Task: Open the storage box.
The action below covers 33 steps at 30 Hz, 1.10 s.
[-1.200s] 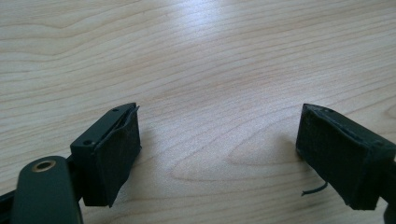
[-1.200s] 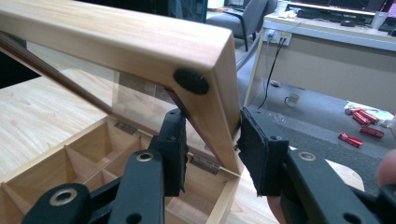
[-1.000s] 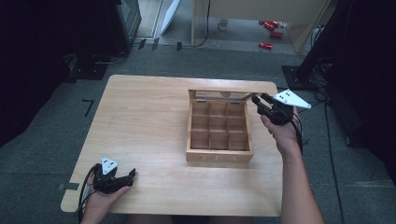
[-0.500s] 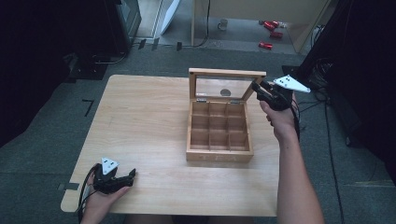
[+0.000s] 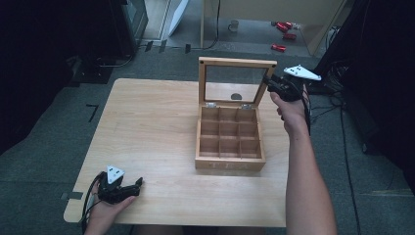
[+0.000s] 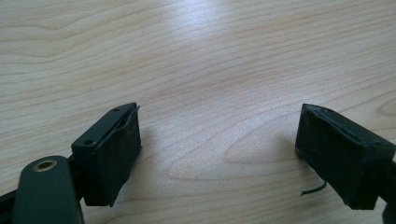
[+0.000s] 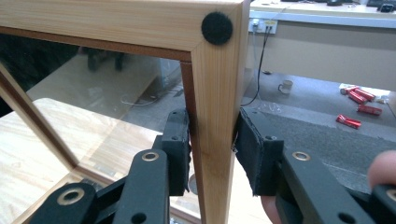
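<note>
**Finish the lid swing without tipping the box**

Starting at your left: the left gripper (image 5: 128, 188) lies on the bench (image 5: 147, 127) near its front left corner, fingers (image 6: 112, 154) spread wide with only bare wood between them. It is well apart from the work, so leave it parked, or bring it across to steady the box if the base begins to shift.

The wooden box (image 5: 229, 139) sits right of the bench's middle, its nine compartments looking empty, and its glass-paned lid (image 5: 234, 83) stands about upright on the rear hinges.

On the right, the right gripper (image 5: 274, 84) has its fingers (image 7: 180, 149) clenched on the lid's right-hand frame rail, just below the top corner with the round black pad (image 7: 217, 27). Keep that pinch on the wood and off the glass. The step looks nearly done: carry the lid only a little past upright, following the hinge arc rather than pulling sideways. Ease your pinch off slowly and check that the lid stands by itself before you draw the gripper away, since it could drop shut.
</note>
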Motion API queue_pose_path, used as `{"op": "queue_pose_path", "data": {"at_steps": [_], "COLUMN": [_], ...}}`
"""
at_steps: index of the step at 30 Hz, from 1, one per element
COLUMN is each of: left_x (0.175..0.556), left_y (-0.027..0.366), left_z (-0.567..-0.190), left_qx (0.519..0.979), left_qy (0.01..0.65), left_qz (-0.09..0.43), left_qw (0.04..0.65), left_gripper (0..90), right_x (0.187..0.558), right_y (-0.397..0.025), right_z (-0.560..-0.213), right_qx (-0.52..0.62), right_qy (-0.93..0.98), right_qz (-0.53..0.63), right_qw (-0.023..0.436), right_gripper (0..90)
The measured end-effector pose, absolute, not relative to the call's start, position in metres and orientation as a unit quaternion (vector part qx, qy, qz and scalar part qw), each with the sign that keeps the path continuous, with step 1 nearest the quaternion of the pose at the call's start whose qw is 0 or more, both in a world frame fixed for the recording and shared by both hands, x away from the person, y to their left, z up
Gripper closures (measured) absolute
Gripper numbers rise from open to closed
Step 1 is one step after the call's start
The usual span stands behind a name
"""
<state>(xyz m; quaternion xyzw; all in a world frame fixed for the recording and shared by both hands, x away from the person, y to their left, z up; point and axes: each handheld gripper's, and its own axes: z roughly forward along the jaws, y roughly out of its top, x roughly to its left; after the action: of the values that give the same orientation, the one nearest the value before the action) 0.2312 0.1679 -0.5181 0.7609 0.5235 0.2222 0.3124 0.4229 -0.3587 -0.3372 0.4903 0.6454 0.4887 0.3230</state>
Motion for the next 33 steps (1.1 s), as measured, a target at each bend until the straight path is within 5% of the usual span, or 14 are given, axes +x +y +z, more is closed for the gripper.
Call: {"op": "queue_pose_path", "data": {"at_steps": [33], "left_x": [0.232], "left_y": [0.168], "left_z": [-0.518], "left_qx": [0.763], "left_qy": [0.520], "left_qz": [0.222], "left_qw": [0.313], "left_gripper": [15.1], "right_x": [0.485], "right_y": [-0.348], "right_z": [-0.341], "right_qx": [0.558], "right_qy": [0.603], "right_qz": [0.468], "right_qw": [0.325], "right_gripper": [67.3]}}
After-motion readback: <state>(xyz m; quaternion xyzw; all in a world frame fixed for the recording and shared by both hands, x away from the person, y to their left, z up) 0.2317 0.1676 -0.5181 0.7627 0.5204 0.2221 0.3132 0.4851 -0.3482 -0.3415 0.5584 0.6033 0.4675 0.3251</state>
